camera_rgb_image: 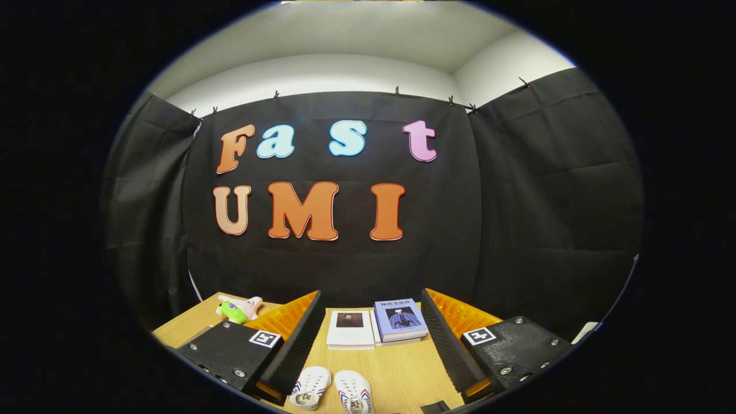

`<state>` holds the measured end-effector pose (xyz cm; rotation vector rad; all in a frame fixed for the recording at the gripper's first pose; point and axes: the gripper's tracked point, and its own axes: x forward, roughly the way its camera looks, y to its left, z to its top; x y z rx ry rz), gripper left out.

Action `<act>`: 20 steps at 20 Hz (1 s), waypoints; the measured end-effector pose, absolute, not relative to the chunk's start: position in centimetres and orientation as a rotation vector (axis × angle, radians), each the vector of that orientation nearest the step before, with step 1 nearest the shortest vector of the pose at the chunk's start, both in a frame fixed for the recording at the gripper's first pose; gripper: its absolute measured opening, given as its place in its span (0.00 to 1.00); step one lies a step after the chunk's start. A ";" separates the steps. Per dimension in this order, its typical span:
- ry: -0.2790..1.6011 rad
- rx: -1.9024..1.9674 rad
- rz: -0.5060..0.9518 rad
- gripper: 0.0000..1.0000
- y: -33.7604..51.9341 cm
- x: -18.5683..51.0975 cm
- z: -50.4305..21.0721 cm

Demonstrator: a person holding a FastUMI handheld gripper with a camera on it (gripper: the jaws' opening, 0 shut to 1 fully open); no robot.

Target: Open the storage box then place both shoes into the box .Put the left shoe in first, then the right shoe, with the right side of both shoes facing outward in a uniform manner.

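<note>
Two shoes (332, 390) lie side by side on the table (397, 368) between the spread claw (368, 345) fingers, books (376, 328) beyond.

Tool (368, 339) with ribbed fingers, screwed plates, square coded marker on each side

White shoes (330, 390), pair, red and blue side stripes, pale laces. Table (397, 368): light wood grain. White book (351, 329), small dark portrait on cover. Blue book (401, 319), dark figure on paler blue panel. Plush toy (238, 309): bright green and pink. Tool (368, 345) spread wide, empty; black-and-white square marker on each side.
</note>
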<state>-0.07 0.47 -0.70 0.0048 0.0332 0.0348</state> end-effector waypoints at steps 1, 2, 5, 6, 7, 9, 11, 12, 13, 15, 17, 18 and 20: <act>0.038 0.009 0.037 0.99 0.6 -0.1 -1.0; 0.046 0.014 0.041 0.99 0.7 0.0 -1.4; 0.069 0.045 0.067 0.99 1.0 0.4 -2.8; 0.080 0.065 0.084 0.99 1.3 0.6 -3.6; 0.102 0.088 0.099 0.99 1.6 0.8 -4.8; 0.159 0.136 0.129 0.99 2.3 1.3 -7.7; 0.226 0.177 0.165 0.99 3.1 2.0 -11.0; 0.271 0.200 0.178 0.99 3.4 2.2 -13.0; 0.318 0.234 0.196 0.99 3.9 2.4 -14.9; 0.407 0.337 0.251 0.98 5.7 2.3 -18.2; 0.476 0.471 0.313 0.98 7.7 2.2 -20.8; 0.508 0.539 0.338 0.98 8.5 1.9 -22.1; 0.570 0.671 0.399 0.98 10.5 1.6 -24.3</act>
